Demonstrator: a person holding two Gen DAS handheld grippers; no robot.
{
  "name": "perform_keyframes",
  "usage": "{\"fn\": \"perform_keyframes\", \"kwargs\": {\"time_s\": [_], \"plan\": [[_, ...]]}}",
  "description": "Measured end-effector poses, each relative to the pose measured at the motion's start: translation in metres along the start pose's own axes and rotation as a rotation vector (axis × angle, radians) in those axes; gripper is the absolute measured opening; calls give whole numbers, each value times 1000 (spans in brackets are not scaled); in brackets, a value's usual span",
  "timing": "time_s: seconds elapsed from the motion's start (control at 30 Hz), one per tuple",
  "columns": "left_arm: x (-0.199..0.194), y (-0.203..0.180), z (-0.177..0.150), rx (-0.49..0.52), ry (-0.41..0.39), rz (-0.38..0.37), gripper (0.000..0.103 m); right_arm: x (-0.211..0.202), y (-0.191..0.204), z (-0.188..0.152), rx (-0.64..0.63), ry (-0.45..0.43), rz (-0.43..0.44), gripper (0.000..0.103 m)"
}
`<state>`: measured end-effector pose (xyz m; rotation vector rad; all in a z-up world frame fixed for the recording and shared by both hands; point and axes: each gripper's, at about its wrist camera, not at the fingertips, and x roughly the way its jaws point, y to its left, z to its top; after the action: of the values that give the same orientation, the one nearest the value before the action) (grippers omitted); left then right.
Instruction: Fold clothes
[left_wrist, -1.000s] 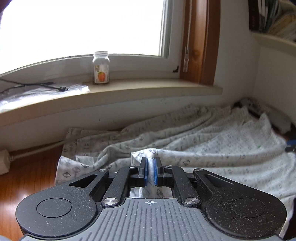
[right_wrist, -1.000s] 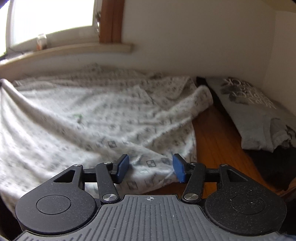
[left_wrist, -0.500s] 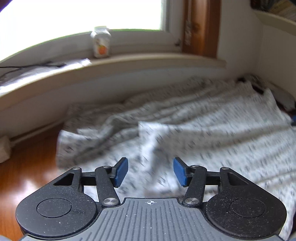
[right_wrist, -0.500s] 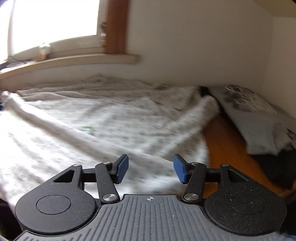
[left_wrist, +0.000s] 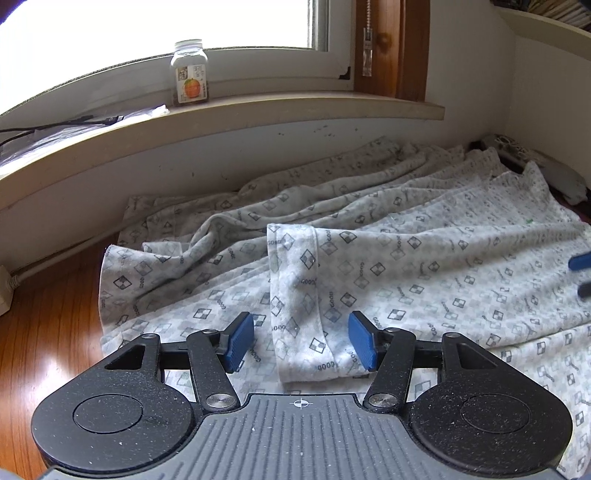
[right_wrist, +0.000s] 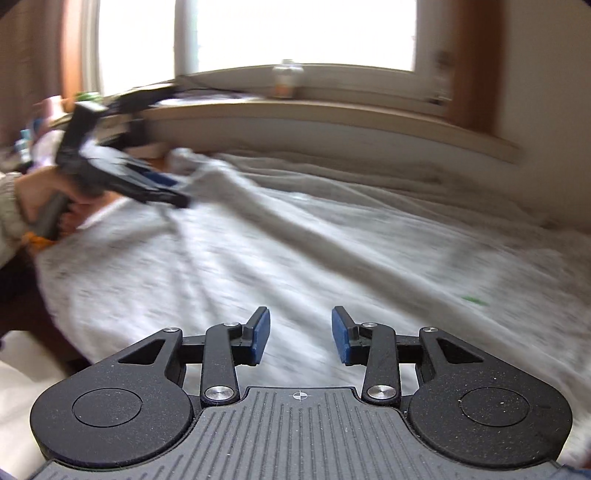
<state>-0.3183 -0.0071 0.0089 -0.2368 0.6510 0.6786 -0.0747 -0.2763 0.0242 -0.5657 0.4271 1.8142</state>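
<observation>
A white garment with a grey diamond print (left_wrist: 406, 266) lies spread and creased on the wooden floor below the window. A folded-over strip of it (left_wrist: 295, 288) runs toward my left gripper (left_wrist: 301, 339), whose jaws are opening; the strip's end lies between the blue pads, which stand clear of it. My right gripper (right_wrist: 300, 334) hovers over the blurred cloth (right_wrist: 295, 240), jaws closing with nothing pinched between them. The right wrist view also shows the left gripper (right_wrist: 166, 192) at the cloth's left edge. The right gripper's fingertips (left_wrist: 580, 273) show at the right edge.
A jar with an orange label (left_wrist: 190, 72) stands on the window sill (left_wrist: 295, 110), with cables and plastic to its left. Bare wooden floor (left_wrist: 48, 314) lies left of the garment. A pale bundle (left_wrist: 554, 173) sits in the far right corner. A person's hand (right_wrist: 33, 195) holds the left gripper's handle.
The left gripper went from shut on a cloth fold to open, and the fold now lies flat on the garment. The right gripper swung left toward the window and its jaws narrowed.
</observation>
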Motion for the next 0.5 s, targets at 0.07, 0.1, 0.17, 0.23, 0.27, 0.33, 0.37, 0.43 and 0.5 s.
{"fn": "perform_keyframes", "kwargs": {"time_s": [0.07,0.1,0.17,0.23,0.27,0.33,0.37,0.43,0.5], "plan": [[1,0,3,-6,4,-1,63,9,16,9,-31,0,39,37],[2,0,5,-7,5,-2,63,12,24,12,-45,2,60,37],[4,0,9,-9,2,-11,63,22,36,15,-71,11,89,35],[7,0,13,-12,2,-23,62,31,45,16,-102,29,96,17],[8,0,14,-9,6,-25,59,35,49,16,-114,39,97,15],[9,-1,14,3,13,-29,44,38,49,15,-111,43,102,9],[9,0,14,3,13,-34,27,36,47,15,-109,41,108,4],[5,3,13,-4,12,-59,10,30,44,15,-104,32,121,1],[-6,7,16,-14,-8,-80,8,19,42,16,-96,14,148,1]]}}
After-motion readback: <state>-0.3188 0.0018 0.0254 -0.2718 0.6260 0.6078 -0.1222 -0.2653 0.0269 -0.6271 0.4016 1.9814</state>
